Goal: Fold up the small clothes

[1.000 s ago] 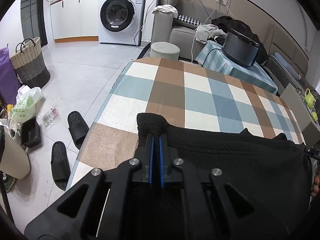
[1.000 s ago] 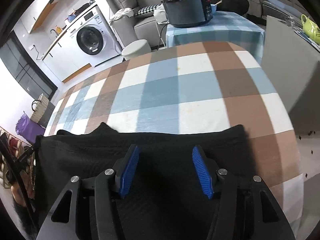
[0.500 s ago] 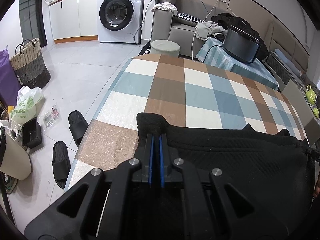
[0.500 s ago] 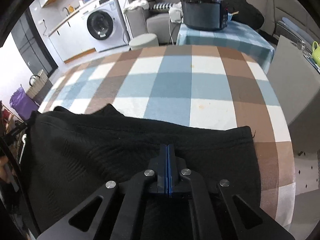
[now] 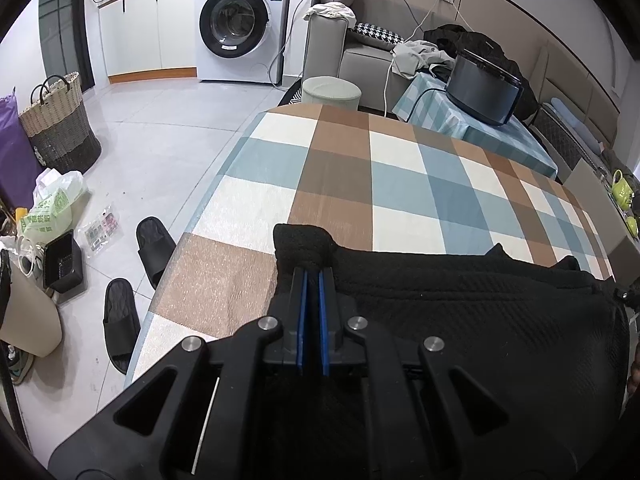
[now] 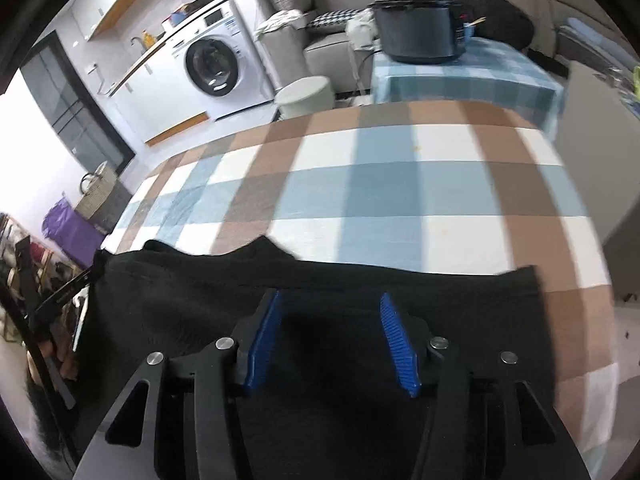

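Matt black knitted cloth garment [image 5: 460,292] on a smooth checked tablecloth [image 5: 400,176]; glossy white washing machine [image 5: 240,24].

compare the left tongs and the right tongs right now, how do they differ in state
The left tongs are shut on a bunched corner of the black garment; the right tongs stand open, blue pads apart, gripping nothing. The left tongs sit at the garment's left end near the table edge; the right tongs hover over its middle part. Both have blue pads on black frames and point across the checked tablecloth.
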### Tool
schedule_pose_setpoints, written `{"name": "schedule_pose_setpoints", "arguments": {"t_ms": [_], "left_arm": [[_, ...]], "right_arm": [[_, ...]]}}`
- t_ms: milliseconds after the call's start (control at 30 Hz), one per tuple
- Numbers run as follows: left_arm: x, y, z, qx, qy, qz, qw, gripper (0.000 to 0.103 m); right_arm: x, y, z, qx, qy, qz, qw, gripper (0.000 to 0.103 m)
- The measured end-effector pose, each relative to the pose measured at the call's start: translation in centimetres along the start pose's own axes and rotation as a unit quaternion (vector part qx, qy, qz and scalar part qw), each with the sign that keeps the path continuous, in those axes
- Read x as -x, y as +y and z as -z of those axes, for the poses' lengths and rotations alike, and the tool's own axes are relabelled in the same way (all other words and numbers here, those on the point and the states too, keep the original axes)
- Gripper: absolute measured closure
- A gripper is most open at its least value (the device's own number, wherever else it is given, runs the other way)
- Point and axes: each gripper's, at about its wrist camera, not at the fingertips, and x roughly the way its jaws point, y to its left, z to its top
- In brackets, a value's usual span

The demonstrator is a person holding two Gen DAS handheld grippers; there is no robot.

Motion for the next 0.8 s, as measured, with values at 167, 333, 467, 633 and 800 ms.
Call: {"name": "schedule_pose_setpoints", "arguments": {"t_ms": [167, 333, 467, 633, 800], "left_arm": [[0.0, 0.1, 0.1, 0.001, 0.001, 0.002, 1.0, 0.1], [-0.1, 0.3, 0.3, 0.005, 0.002, 0.006, 1.0, 0.1], [0.1, 0.4, 0.3, 0.012, -0.007, 0.011, 0.9998, 0.1], [0.7, 0.8, 0.2, 0.024, -0.021, 0.015, 0.9994, 0.099], [1.0, 1.3, 0.3, 0.033, -0.01, 0.0, 0.9994, 0.086]], "right_arm": [[-2.6, 2.6, 0.8, 0.058, 0.032, 0.048, 0.997, 0.05], [-1.9, 2.7, 2.2, 0.094, 0.013, 0.078, 0.992, 0.095], [0.2, 2.6, 2.2, 0.095, -0.042, 0.048, 0.993, 0.099], [2.4, 3.4, 1.1, 0.094, -0.106, 0.039, 0.989, 0.099], [-0.9, 2.1, 0.4, 0.06, -0.033, 0.085, 0.994, 0.08]]}}
